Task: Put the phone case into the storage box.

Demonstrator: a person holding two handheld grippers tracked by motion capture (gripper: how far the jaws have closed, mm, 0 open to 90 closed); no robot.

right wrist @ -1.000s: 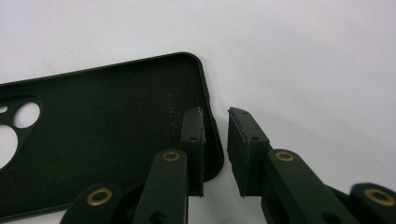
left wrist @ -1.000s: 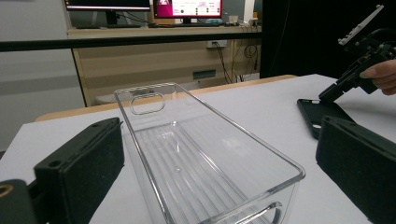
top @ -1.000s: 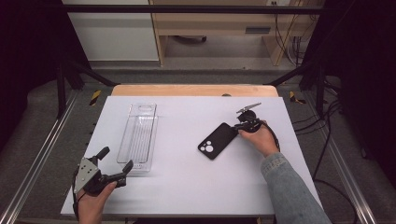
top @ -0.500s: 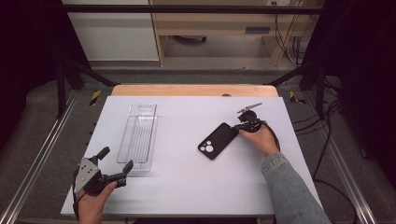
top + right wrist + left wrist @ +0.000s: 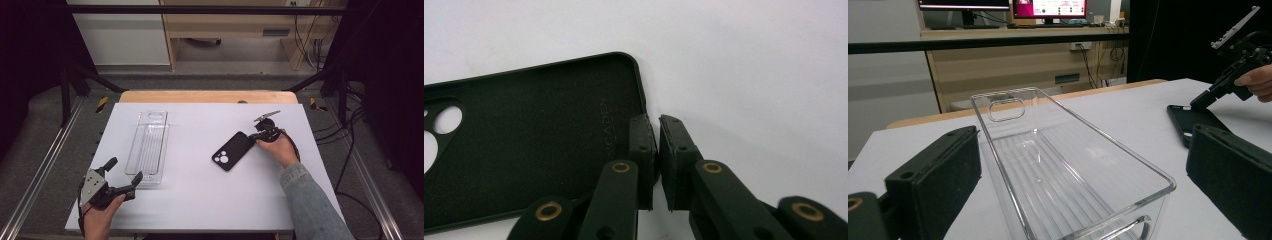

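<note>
A dark green phone case [image 5: 232, 151] lies inside up on the white table, its camera holes toward me. My right gripper [image 5: 254, 137] is at its far right corner. In the right gripper view the jaws [image 5: 658, 145] have just been closing and pinch the case's [image 5: 524, 150] side rim, one pad inside and one outside. A clear plastic tray [image 5: 150, 145] lies lengthwise at the left. My left gripper [image 5: 125, 170] stands open at the tray's near end. In the left gripper view its wide jaws flank the tray [image 5: 1048, 165], apart from it, and the right gripper [image 5: 1200, 102] touches the case [image 5: 1193, 120].
The white tabletop [image 5: 200, 200] ends in a wooden strip [image 5: 207, 96] at the far edge. Metal rails [image 5: 45, 170] run along both sides, and cables [image 5: 350, 145] hang at the right. Bare table lies between tray and case.
</note>
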